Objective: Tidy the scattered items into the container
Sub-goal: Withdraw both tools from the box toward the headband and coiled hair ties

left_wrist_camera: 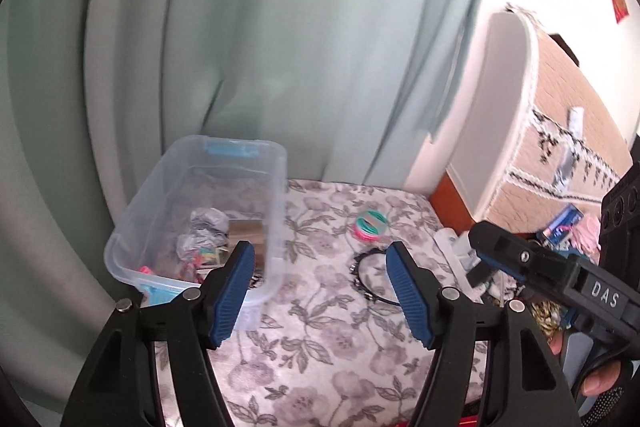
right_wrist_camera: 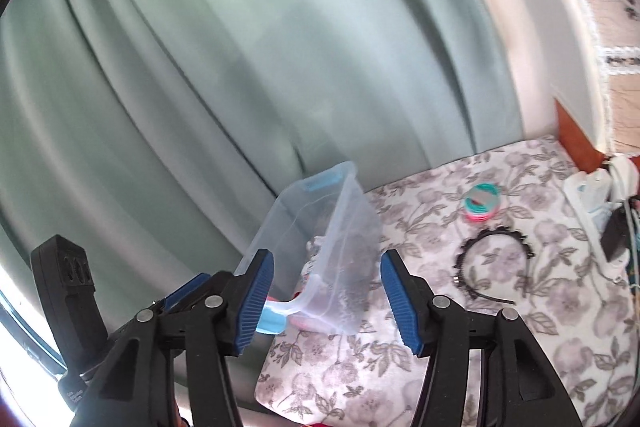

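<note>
Right now, by label:

Left gripper (left_wrist_camera: 320, 291): jaws apart with nothing between the blue pads; it hangs above the near end of the container.

Right gripper (right_wrist_camera: 326, 299): jaws likewise apart and empty, raised in front of the container's near wall.

Container (left_wrist_camera: 276, 195): clear plastic tub with blue latches, standing at the left edge of the floral cloth (left_wrist_camera: 320, 367) against the green curtain (left_wrist_camera: 240, 27); crumpled wrappers and small coloured bits already lie inside.

Items left out: a stack of teal and pink hair ties (left_wrist_camera: 371, 225) and a black headband (left_wrist_camera: 366, 277), both on the cloth to the right of the tub, near each other but apart.

Risk, headband: thin and curved, it may twist or spring out of a pinch taken off-centre.

Risk, hair ties: loosely stacked; a shallow grip may lift only some and scatter the rest.

Risk, tub: light and close to the cloth's edge, so a nudge from either gripper could shove it off.

Writing: "DAS" in white on the right gripper's black body, seen from the left wrist camera; nothing else is readable.
</note>
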Action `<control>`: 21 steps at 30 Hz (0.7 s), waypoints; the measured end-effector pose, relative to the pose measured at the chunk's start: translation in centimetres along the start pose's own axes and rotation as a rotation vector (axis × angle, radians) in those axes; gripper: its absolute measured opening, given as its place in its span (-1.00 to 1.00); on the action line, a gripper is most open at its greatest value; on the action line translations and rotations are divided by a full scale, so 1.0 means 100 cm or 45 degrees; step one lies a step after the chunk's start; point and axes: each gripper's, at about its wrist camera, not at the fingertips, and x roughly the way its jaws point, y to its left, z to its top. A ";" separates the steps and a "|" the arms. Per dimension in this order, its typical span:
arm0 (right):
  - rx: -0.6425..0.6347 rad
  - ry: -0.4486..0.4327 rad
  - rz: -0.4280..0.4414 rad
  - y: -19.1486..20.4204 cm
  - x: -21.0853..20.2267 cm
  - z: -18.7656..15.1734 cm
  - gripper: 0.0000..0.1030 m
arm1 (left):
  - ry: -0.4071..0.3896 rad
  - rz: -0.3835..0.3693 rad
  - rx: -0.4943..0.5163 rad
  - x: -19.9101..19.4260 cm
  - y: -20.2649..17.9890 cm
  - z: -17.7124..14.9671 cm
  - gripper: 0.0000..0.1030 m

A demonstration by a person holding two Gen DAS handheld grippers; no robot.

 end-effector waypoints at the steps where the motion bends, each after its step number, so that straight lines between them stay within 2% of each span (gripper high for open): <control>1: 0.018 -0.015 -0.013 -0.008 -0.007 0.001 0.17 | 0.007 -0.012 0.018 0.001 -0.007 0.000 0.34; 5: 0.078 -0.060 -0.068 -0.037 -0.031 0.001 0.18 | 0.052 -0.057 0.089 0.011 -0.034 -0.004 0.34; 10: 0.187 -0.098 -0.122 -0.075 -0.050 0.000 0.18 | 0.130 -0.069 0.135 0.031 -0.057 -0.012 0.34; 16: 0.253 -0.082 -0.175 -0.107 -0.051 -0.001 0.18 | 0.238 -0.044 0.144 0.067 -0.071 -0.027 0.34; 21: 0.277 -0.016 -0.230 -0.128 -0.034 -0.009 0.18 | 0.322 -0.040 0.132 0.098 -0.074 -0.038 0.34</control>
